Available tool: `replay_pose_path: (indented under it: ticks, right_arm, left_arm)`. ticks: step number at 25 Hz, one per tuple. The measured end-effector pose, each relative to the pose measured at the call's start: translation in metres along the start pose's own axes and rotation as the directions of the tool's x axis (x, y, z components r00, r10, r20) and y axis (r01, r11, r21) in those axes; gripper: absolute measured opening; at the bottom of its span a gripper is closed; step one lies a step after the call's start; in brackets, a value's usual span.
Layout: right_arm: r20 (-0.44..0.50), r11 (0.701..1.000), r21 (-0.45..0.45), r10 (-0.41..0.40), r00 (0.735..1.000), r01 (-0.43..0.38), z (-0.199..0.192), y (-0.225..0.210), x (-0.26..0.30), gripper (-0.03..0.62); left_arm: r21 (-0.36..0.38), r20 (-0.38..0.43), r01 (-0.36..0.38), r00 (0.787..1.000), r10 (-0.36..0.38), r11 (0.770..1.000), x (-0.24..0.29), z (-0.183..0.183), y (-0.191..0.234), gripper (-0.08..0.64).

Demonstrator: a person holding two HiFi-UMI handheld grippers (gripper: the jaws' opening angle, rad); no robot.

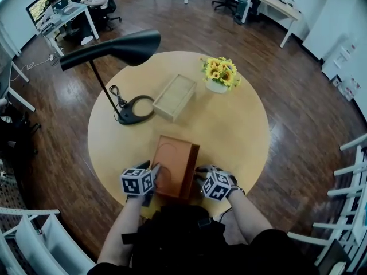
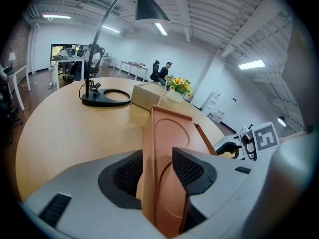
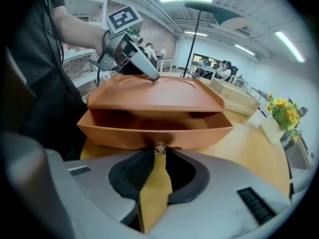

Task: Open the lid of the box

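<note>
An orange-brown box (image 1: 175, 162) lies on the round wooden table (image 1: 246, 125), near its front edge. My left gripper (image 1: 153, 173) is shut on the box's left edge; in the left gripper view the embossed top panel (image 2: 167, 133) stands between the pads (image 2: 187, 166). My right gripper (image 1: 199, 176) is at the box's right side. In the right gripper view a drawer-like tray (image 3: 149, 131) sticks out a little under the top panel (image 3: 154, 96). A tan pull tab (image 3: 155, 193) hangs from the tray's stud, and the right gripper (image 3: 158, 171) is shut on it.
A black desk lamp (image 1: 135, 110) stands at the back left, with its shade (image 1: 135, 46) hanging over the table. A pale wooden box (image 1: 175, 96) lies mid-table. A white vase of sunflowers (image 1: 219, 73) stands at the back right. People sit at desks far off.
</note>
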State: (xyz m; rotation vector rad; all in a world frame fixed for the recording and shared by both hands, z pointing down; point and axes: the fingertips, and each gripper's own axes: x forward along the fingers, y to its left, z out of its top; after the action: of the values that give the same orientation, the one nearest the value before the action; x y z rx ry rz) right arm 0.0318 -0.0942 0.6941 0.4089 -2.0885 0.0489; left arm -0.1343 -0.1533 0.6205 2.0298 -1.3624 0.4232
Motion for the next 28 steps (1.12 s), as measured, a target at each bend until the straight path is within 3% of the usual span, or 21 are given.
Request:
replay_pose_path:
  ticks: [14, 22, 28]
  right_arm:
    - [-0.083, 0.994, 0.091, -0.057, 0.995, 0.064, -0.078, -0.014, -0.03, 0.075]
    - [-0.083, 0.985, 0.144, -0.083, 0.993, 0.095, -0.087, -0.014, -0.023, 0.078]
    - [-0.031, 0.973, 0.2, -0.109, 0.994, 0.113, -0.089, -0.018, -0.038, 0.114]
  left_arm:
    - [-0.037, 0.024, -0.058, 0.998, 0.059, 0.998, 0.001, -0.003, 0.006, 0.176]
    - [-0.048, 0.05, -0.067, 0.996, 0.069, 0.997, 0.004, -0.003, 0.008, 0.176]
    - [-0.059, 0.106, -0.043, 0.993, 0.049, 0.997, 0.0, -0.003, 0.01, 0.176]
